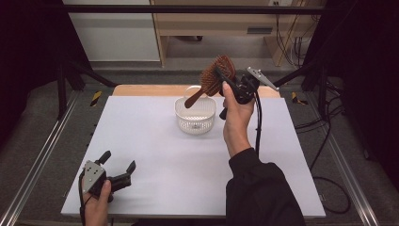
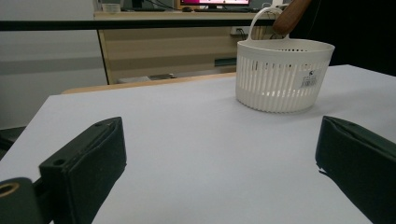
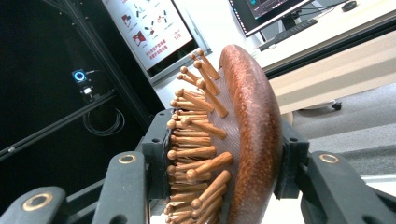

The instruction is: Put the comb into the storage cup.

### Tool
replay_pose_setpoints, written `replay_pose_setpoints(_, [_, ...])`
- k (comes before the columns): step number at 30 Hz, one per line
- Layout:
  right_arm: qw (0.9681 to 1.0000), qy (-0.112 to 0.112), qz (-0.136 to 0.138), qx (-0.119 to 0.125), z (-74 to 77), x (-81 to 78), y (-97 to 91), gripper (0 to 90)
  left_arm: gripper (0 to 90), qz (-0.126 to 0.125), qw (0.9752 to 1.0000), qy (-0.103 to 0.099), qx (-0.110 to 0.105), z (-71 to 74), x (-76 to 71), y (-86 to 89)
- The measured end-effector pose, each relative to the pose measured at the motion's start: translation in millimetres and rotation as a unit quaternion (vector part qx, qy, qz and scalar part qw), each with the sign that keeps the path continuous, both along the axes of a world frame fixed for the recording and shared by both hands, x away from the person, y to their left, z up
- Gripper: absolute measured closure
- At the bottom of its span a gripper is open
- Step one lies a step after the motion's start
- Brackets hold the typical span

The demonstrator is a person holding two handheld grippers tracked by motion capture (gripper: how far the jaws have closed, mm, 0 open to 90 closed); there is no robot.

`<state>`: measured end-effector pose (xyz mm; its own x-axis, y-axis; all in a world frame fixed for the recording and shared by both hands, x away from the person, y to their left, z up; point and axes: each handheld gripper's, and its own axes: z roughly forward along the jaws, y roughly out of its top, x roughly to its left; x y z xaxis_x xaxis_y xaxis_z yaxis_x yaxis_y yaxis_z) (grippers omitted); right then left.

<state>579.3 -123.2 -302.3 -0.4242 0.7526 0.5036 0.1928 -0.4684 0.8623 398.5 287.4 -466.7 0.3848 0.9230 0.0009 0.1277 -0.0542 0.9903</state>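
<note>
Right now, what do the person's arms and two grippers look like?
Both grippers, left and right, are black with two dark padded jaws, brass-coloured rivets and a grey three-cornered plate on top. A black cable trails from the right one. The right arm wears a black sleeve.

Even overhead lighting is recorded in the high view; the white table (image 1: 188, 160) is rendered bright, without glare, while both flanks are lost in near-black. Only faint, soft shadows are cast beneath the basket (image 1: 195, 115). In the left gripper view, the background is slightly softened and the near jaws are blurred. In the right gripper view, the hairbrush (image 3: 224, 140) is held sharp; distant screens are overexposed, and the left side is underexposed.
</note>
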Motion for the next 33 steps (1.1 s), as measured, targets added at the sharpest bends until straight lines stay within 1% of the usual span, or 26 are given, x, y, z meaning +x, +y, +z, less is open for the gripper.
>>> replay_pose_setpoints(4, [1.0000,0.002,-0.003,-0.001,-2.4,1.1,-1.4,51.3,2.0,0.000,1.0000,0.000,0.000,0.0,0.0,0.1])
replay_pose_setpoints(7, [0.9999,0.003,-0.008,-0.009,-5.3,2.2,-1.6,51.3,2.0,0.001,1.0000,0.000,0.001,0.0,0.1,0.1])
replay_pose_setpoints(11, [0.9999,0.009,-0.010,-0.004,-10.0,4.4,-2.4,51.3,2.0,0.000,1.0000,-0.001,0.001,0.1,-0.1,0.0])
replay_pose_setpoints(18, [0.9998,0.013,-0.013,-0.006,-15.1,6.1,-3.5,51.3,2.0,-0.001,1.0000,0.000,0.002,0.1,0.2,0.0])
replay_pose_setpoints(33, [0.9997,0.016,-0.014,-0.012,-18.5,7.9,-2.3,51.2,2.0,-0.001,1.0000,0.000,0.002,0.1,0.1,0.1])
